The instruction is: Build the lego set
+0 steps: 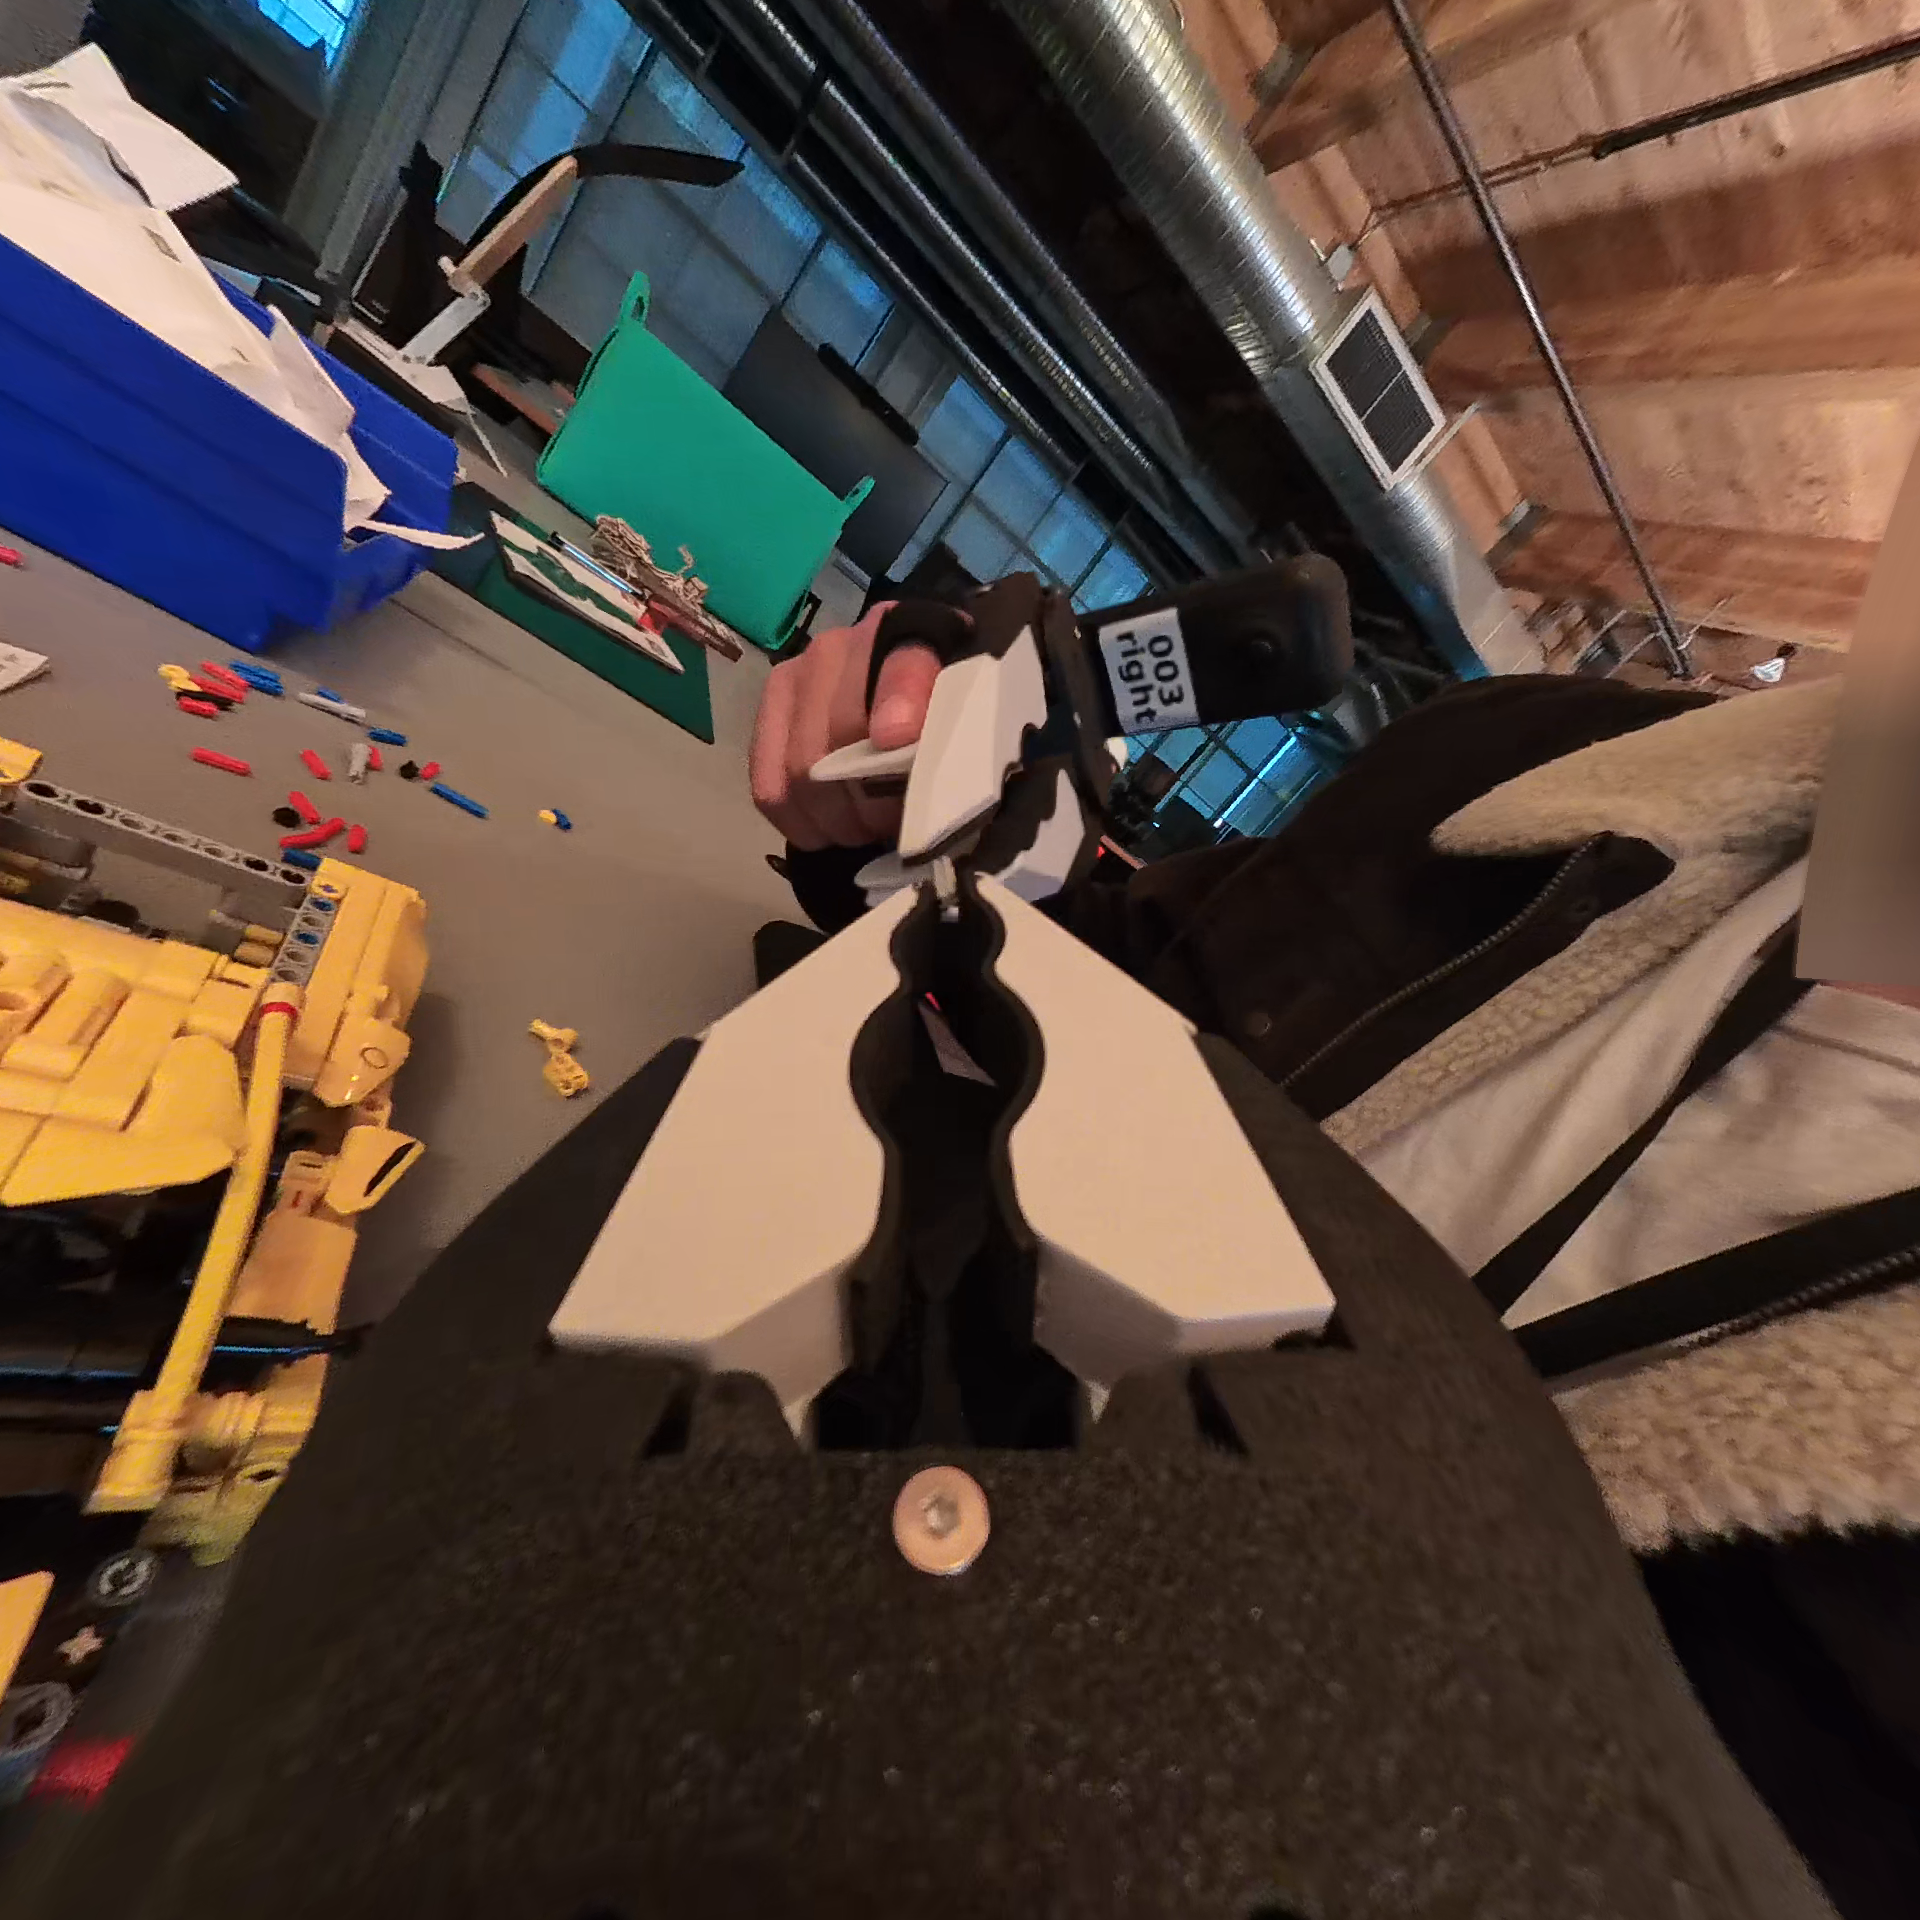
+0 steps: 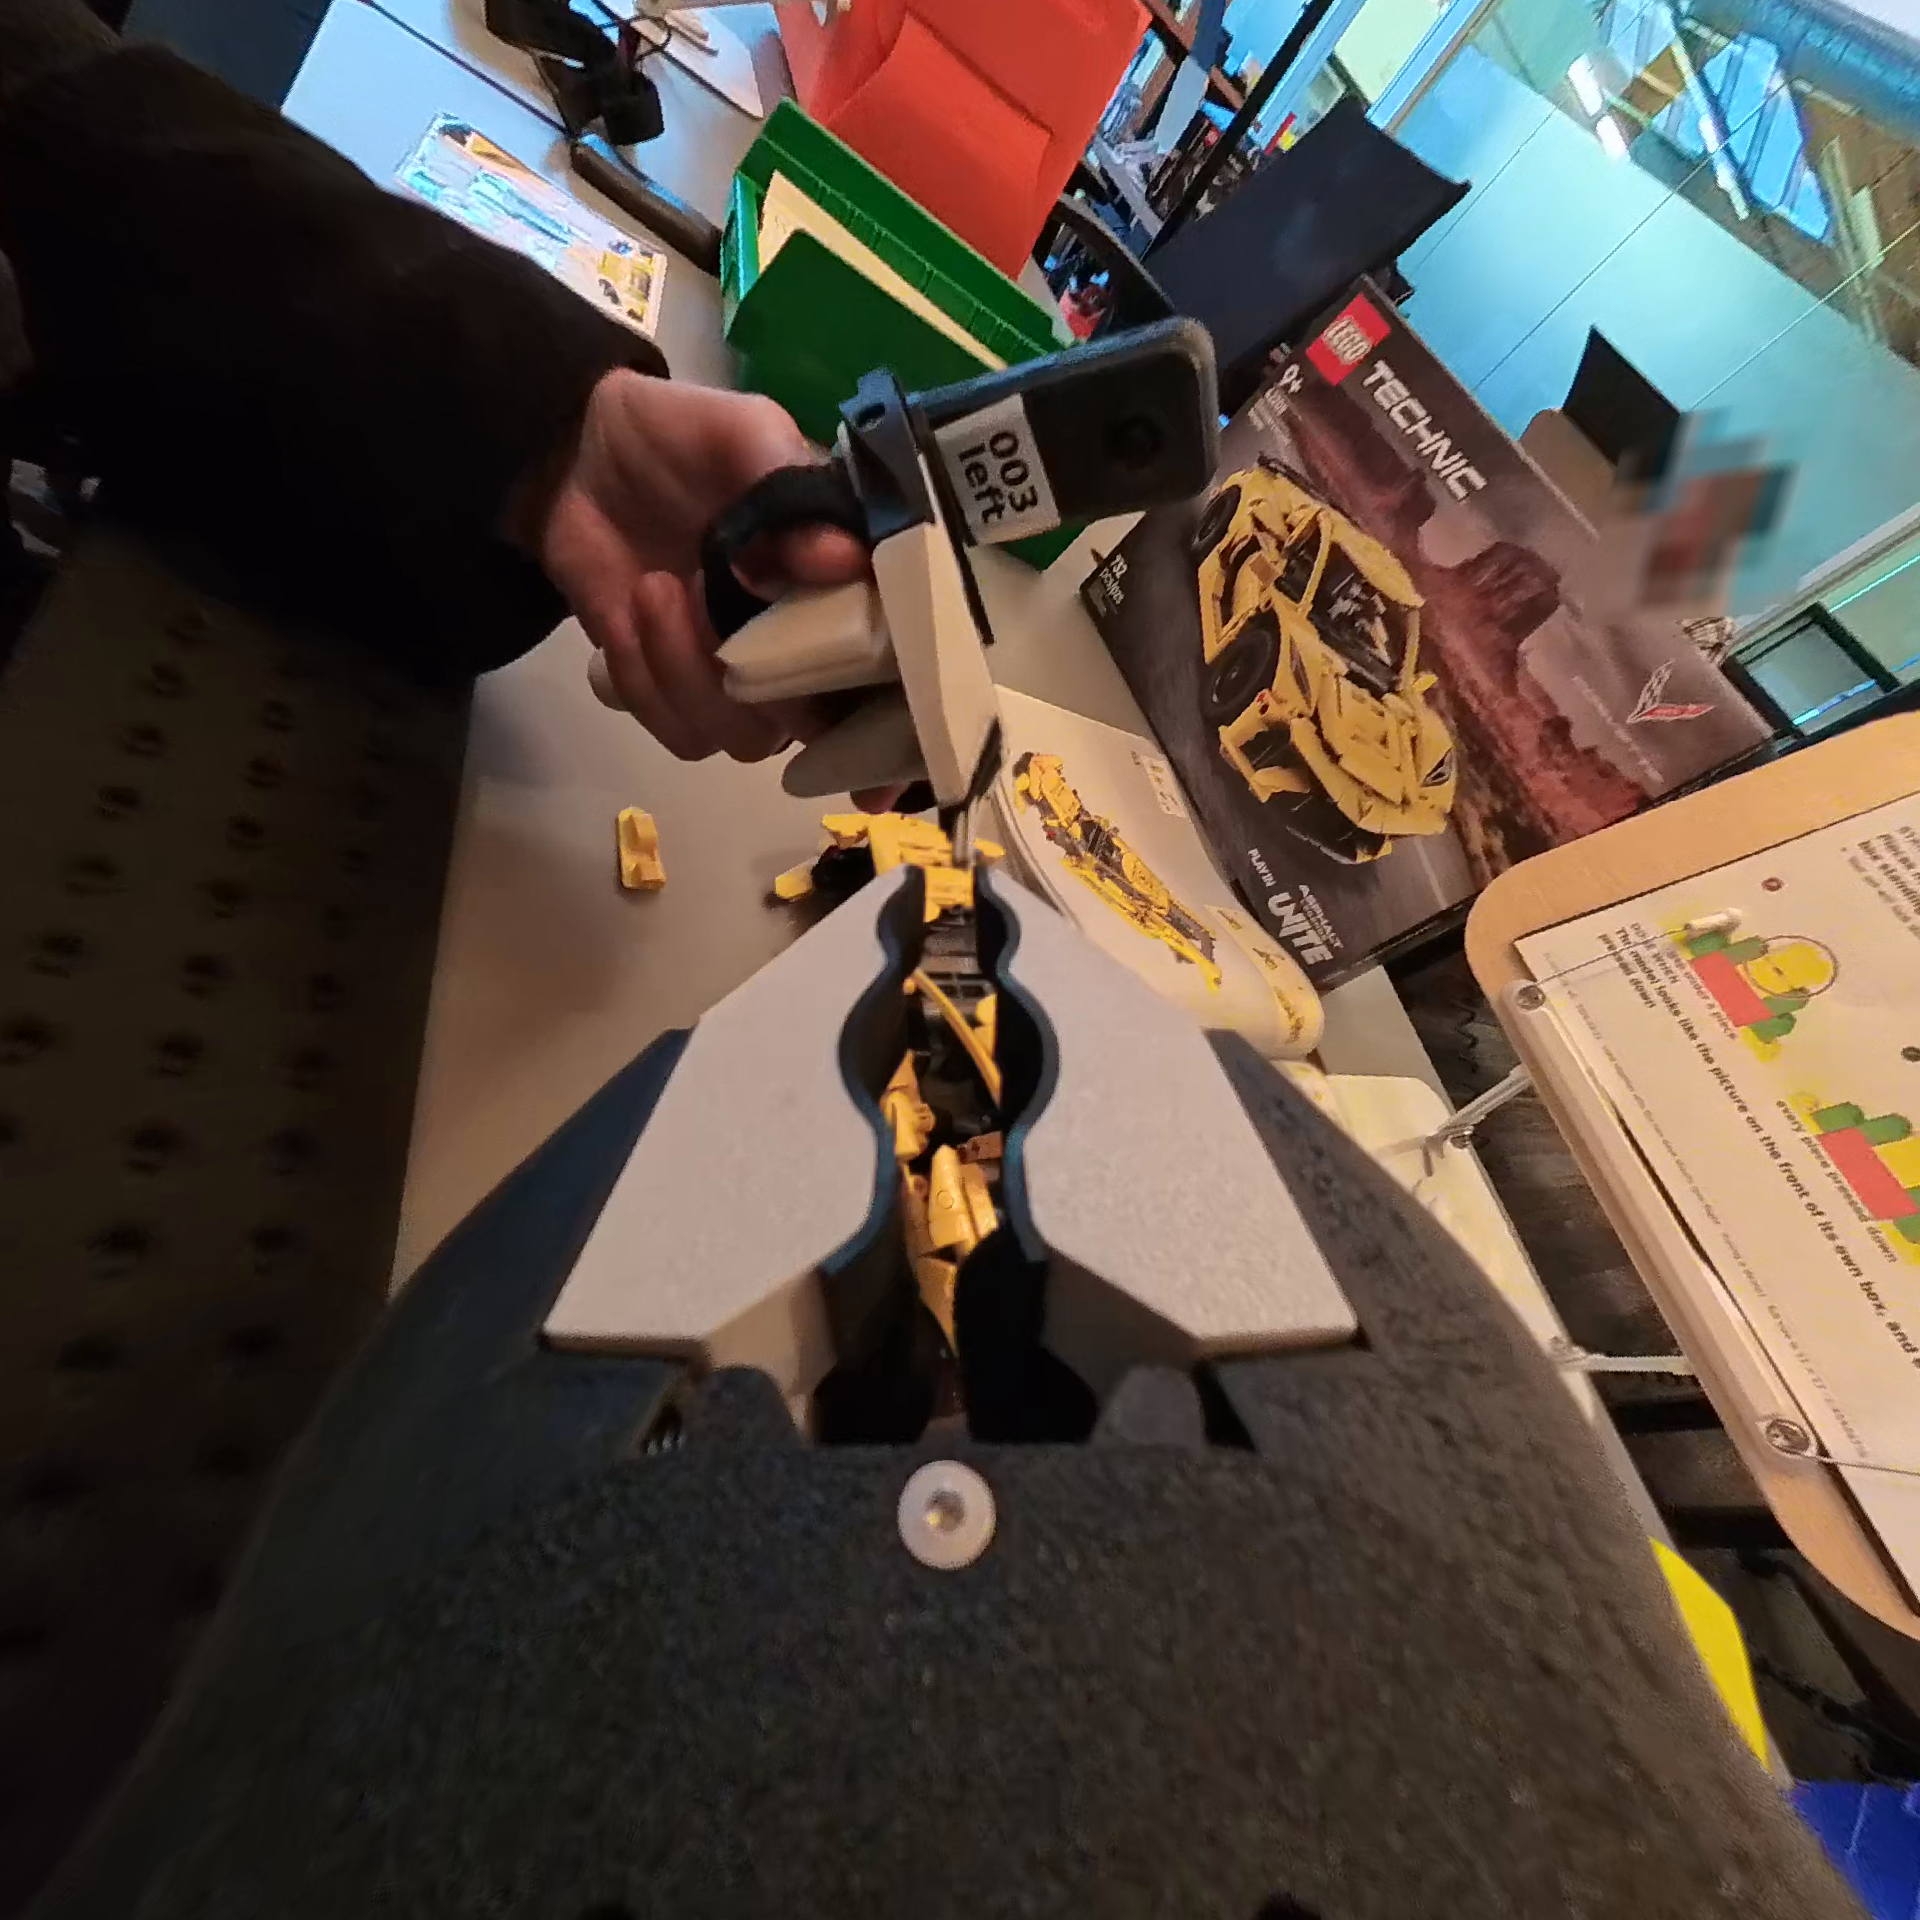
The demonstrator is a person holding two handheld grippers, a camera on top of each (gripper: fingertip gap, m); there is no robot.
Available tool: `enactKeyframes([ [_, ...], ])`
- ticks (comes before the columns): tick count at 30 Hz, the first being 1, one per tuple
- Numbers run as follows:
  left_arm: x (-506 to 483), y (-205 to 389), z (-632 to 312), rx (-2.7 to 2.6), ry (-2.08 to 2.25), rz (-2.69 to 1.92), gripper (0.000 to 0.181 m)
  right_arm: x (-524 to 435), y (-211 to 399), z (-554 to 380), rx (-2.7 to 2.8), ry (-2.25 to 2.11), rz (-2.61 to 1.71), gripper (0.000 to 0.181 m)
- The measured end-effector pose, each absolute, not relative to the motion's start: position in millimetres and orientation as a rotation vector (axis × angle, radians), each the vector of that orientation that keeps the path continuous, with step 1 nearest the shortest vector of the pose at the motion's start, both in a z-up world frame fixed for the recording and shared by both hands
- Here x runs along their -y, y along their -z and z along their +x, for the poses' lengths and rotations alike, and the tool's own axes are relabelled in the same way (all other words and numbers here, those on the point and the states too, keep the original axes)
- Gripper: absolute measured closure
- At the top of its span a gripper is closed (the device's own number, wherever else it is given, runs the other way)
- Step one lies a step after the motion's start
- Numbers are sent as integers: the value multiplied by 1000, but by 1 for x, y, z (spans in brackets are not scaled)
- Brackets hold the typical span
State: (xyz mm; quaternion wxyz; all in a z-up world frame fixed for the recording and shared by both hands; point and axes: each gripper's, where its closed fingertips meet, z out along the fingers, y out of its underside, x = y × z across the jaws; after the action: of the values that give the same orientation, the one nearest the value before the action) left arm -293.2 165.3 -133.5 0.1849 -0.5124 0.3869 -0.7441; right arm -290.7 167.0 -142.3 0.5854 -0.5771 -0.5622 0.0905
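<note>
Lego work is at a mid-air hand-off: my two claws meet tip to tip above the table, with a small pale grey piece (image 1: 948, 891) caught between them. My left gripper (image 1: 943, 906) has its jaws drawn narrow, nearly touching at the tips, and the little piece sits right there. My right gripper (image 1: 940, 868) faces it from the far side, also pinched narrow, its tips on the same piece. Which claw truly bears the piece I cannot tell; both seem to touch it. Seen from my right wrist, my right gripper (image 2: 951, 896) is closed to a slim gap, and the left gripper (image 2: 961, 826) comes down from above with a thin pale part (image 2: 964, 831) at its tip. Moving outward, the half-built yellow car (image 1: 197, 1039) lies on the grey table (image 1: 582, 831) to my left, well below the claws, with a grey holed beam along its top edge. Beyond it, loose red, blue and black pins (image 1: 312, 769) are scattered, and a small yellow connector (image 1: 559, 1058) lies alone nearer me. Farther back stand blue bins (image 1: 187, 457) and a green board (image 1: 686, 457). From the right wrist I also see the set's box (image 2: 1434, 644), an open instruction booklet (image 2: 1122, 873) and a stray yellow brick (image 2: 640, 848). I judge the step to be re-gripping or joining a small pin. Next calls for one claw to hold firm while the other lets go or presses squarely, then carrying the piece down to the car.
</note>
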Motion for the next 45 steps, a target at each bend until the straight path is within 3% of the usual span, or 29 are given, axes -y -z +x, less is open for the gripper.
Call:
enactKeyframes([
  [25,-164,138,-291,-1090,2113,-1474,177,-171,144,-293,1293,-186,-1352,177],
  [33,-161,137,-290,-1113,2093,-1453,177,-169,143,-296,1268,-420,-1505,178],
  [45,-164,140,-288,-1126,2016,-1458,177,-171,147,-294,1258,-419,-1542,177],
])
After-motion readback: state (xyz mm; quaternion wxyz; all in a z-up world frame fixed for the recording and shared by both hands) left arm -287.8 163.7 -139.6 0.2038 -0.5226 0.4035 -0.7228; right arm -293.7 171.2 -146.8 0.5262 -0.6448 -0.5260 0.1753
